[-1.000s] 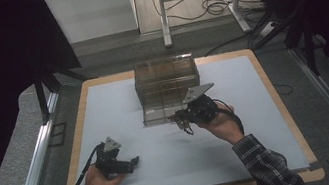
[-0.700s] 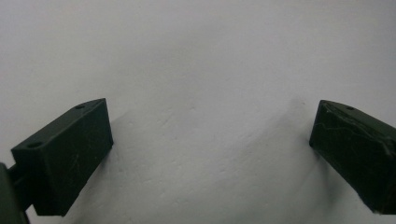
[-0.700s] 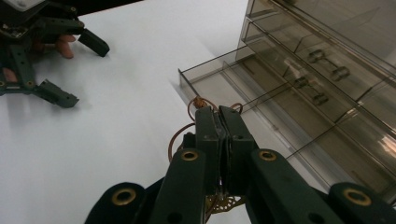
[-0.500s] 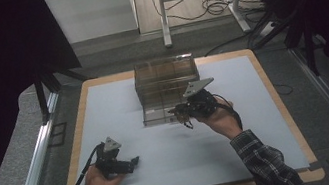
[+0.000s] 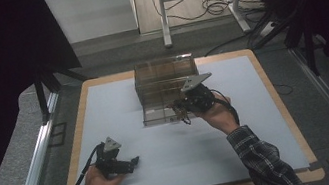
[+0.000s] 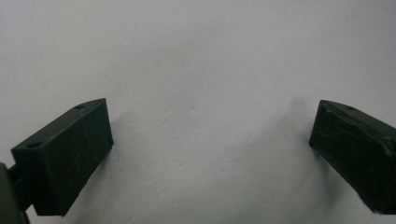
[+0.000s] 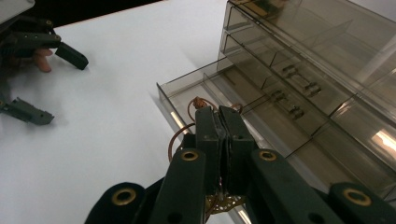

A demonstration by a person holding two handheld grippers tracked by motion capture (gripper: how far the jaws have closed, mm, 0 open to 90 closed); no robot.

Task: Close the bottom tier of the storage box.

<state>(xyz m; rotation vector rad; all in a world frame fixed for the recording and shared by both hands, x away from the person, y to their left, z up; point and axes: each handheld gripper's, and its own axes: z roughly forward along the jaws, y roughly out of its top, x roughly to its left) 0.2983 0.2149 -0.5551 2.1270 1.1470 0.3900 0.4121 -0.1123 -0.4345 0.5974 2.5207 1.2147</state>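
A smoky clear drawer cabinet (image 5: 165, 77) stands at the back middle of the white mat, its bottom drawer (image 5: 156, 116) pulled out. My right gripper (image 5: 180, 108) hovers over that drawer's right end, shut on a thin coppery wire piece (image 5: 185, 118) that dangles below it. In the right gripper view the jaws (image 7: 218, 114) are pressed together on the wire piece (image 7: 173, 140), which loops out over the open drawer (image 7: 184, 86). My left gripper (image 5: 135, 161) rests open at the front left, and its view shows bare white mat between the jaws (image 6: 210, 140).
The mat (image 5: 259, 122) lies on a wood-edged board (image 5: 283, 103). The cabinet's upper drawers (image 7: 299, 84) are closed, with small parts inside. The left gripper (image 7: 51, 79) appears far off in the right gripper view. A metal rail (image 5: 32, 165) runs along the left.
My right gripper has shifted slightly away from me, toward the cabinet, with the wire piece in it. The left gripper has stayed in place.
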